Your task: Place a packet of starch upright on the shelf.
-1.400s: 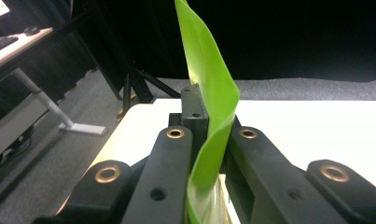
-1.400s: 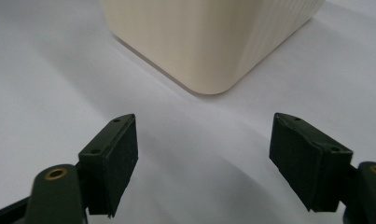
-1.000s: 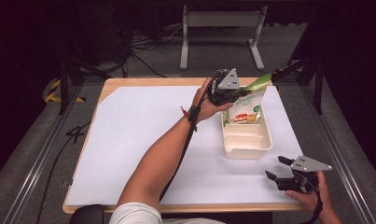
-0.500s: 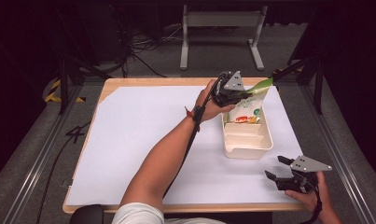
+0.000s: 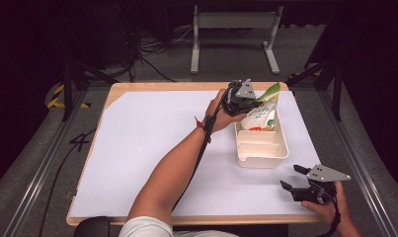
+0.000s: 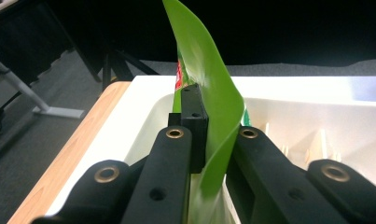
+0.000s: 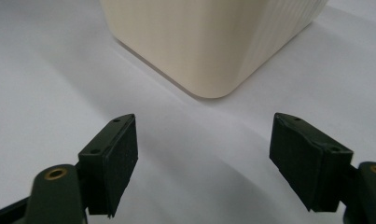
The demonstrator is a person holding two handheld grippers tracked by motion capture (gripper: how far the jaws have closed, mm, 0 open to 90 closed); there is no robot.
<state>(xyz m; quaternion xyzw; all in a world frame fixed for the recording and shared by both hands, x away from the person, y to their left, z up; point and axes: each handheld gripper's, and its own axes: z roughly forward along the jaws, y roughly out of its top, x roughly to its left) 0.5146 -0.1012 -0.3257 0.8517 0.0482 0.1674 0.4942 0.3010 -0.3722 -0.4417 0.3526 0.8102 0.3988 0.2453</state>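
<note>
At about 5 o'clock on the table [image 5: 137,148], close to its near edge, the right gripper [image 5: 296,180] is held low over the white sheet, its jaws spread wide with nothing between them. It is apart from the cream tray [image 5: 261,159], which lies just beyond it; in the right gripper view a rounded corner of this tray [image 7: 213,51] stands ahead of the open jaws. Farther away, at about 1 o'clock, the left gripper [image 5: 251,104] is over the far end of the tray. Its jaws are pressed on the green top edge of a snack pouch [image 6: 213,93]. The pouch [image 5: 258,116] stands tilted in the tray's far compartment.
</note>
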